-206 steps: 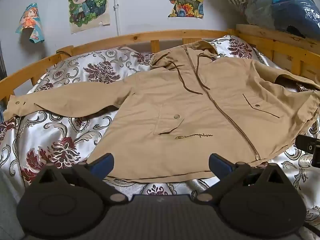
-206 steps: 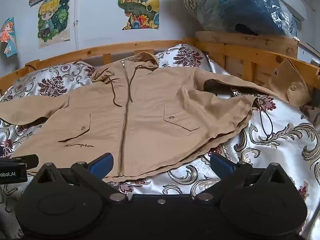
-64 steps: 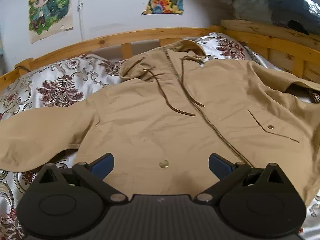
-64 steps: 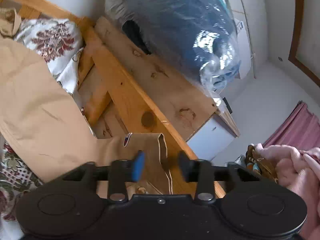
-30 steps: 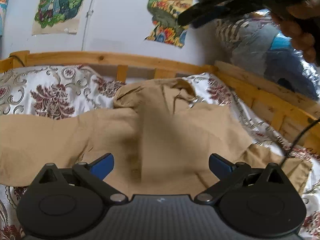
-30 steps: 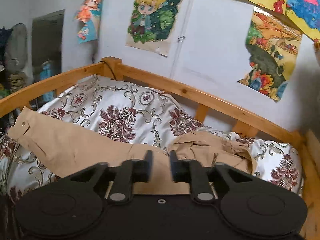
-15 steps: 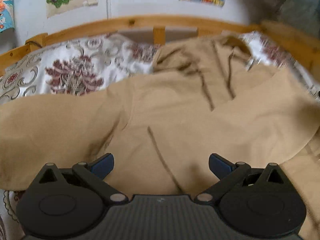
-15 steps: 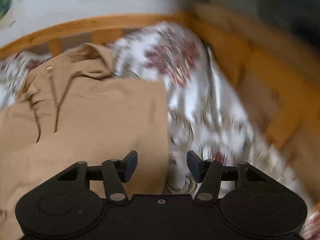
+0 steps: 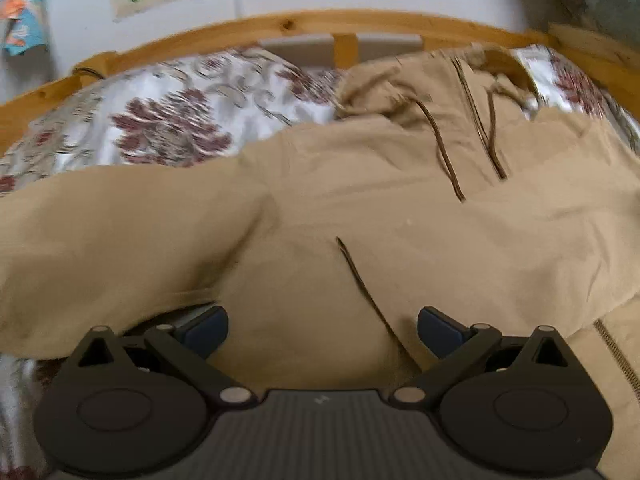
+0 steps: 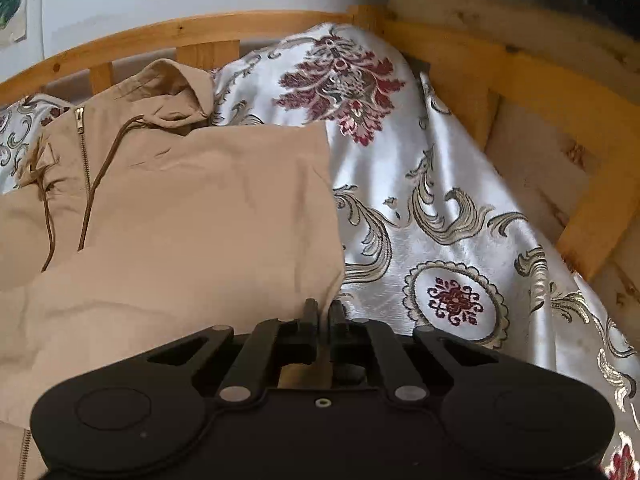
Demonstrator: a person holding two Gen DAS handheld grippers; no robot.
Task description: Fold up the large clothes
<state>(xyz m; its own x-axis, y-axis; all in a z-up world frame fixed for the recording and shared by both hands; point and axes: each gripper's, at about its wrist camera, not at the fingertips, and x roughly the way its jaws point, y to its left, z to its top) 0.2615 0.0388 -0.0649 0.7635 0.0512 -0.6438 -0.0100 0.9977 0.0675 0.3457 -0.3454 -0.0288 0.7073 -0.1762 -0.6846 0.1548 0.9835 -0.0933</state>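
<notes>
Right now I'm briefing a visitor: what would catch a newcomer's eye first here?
A big tan jacket spread across the bed, hood toward the wooden headboard, one side already folded over its front. Beside it, the shiny flowered bedspread shows bare toward the side rail. The right gripper is closing at the jacket's folded edge.

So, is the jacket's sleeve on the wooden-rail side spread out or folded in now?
Folded in. In the right wrist view the jacket has a straight edge there and its sleeve lies across the chest; bare bedspread lies beside it.
</notes>
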